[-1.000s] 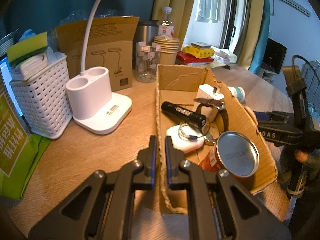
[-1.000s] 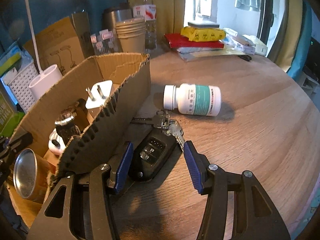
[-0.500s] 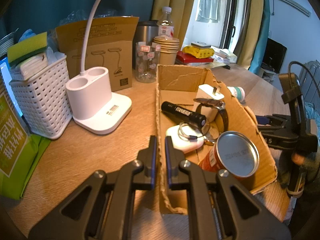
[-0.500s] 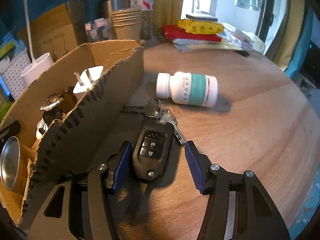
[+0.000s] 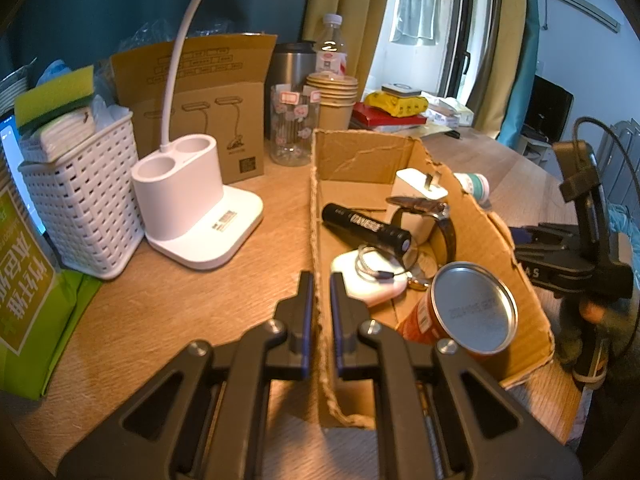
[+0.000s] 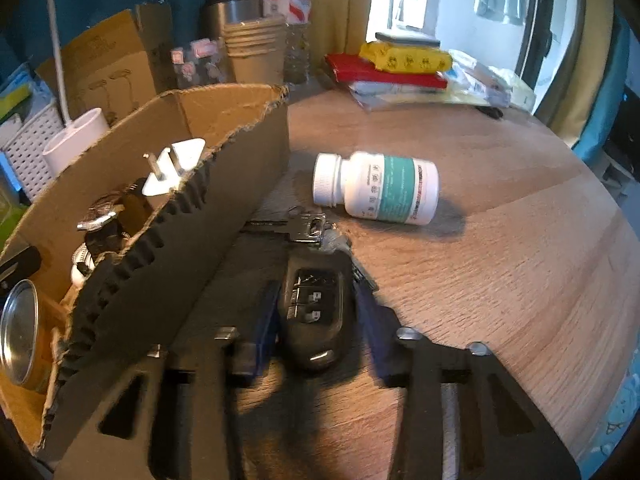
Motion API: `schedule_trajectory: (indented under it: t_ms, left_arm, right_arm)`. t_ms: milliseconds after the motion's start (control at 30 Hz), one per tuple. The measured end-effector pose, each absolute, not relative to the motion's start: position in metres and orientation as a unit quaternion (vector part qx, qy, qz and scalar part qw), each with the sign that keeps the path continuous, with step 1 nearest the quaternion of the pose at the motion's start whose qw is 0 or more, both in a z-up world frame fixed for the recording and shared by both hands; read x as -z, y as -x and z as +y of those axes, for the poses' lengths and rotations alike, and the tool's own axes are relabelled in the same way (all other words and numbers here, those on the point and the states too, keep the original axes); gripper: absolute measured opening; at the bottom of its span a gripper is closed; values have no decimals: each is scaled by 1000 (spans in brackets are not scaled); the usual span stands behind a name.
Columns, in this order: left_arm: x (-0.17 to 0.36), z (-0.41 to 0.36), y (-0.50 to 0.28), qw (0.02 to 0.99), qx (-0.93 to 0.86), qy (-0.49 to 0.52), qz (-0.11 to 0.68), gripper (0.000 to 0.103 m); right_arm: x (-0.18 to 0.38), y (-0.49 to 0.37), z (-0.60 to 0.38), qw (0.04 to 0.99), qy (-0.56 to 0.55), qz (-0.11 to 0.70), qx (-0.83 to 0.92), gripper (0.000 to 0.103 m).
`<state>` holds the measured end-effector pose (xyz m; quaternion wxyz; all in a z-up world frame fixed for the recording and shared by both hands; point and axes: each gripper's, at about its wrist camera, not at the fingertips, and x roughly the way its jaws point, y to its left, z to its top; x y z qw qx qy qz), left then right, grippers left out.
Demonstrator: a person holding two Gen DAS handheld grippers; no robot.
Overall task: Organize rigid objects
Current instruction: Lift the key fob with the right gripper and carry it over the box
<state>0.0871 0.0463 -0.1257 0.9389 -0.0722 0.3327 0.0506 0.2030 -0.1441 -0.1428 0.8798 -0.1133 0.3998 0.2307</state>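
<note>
My left gripper (image 5: 319, 304) is shut on the left wall of the cardboard box (image 5: 316, 216). The box holds a black flashlight (image 5: 366, 229), a white plug adapter (image 5: 420, 194), a watch (image 5: 434, 216), a white case (image 5: 368, 280) and a red can (image 5: 468, 316). In the right wrist view my right gripper (image 6: 316, 312) has its fingers close on both sides of a black car key fob (image 6: 314, 308) that lies on the table beside the box's (image 6: 192, 216) outer wall, with metal keys (image 6: 308, 228) attached. A white pill bottle (image 6: 376, 188) lies on its side beyond.
A white lamp base (image 5: 192, 208), a white basket (image 5: 80, 200) and a green packet (image 5: 28, 300) stand left of the box. A glass jar (image 5: 294, 124), paper cups (image 5: 332, 100) and a brown carton (image 5: 208, 100) stand behind. Books (image 6: 388, 68) lie at the far edge.
My right gripper has moved forward over the key fob and its fingers have closed in from wide open to close against the fob's sides. The left gripper has not moved.
</note>
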Motion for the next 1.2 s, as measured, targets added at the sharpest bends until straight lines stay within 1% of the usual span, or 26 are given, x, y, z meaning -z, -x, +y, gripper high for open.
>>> schedule_trajectory:
  t_ms: [367,733,1200]
  left_arm:
    - [126,46,-87,939,-51,72,332,9]
    - [126,46,-87,939,-51,71,332,9]
    - [124,47,-87,940,-52,67,330,9]
  right_arm:
    - [132,-193,-156,884,76,383,-255,38]
    - [92,-180,-170,905,60,336,-254,38]
    - [54,-170,-167,916,57,295,-264,38]
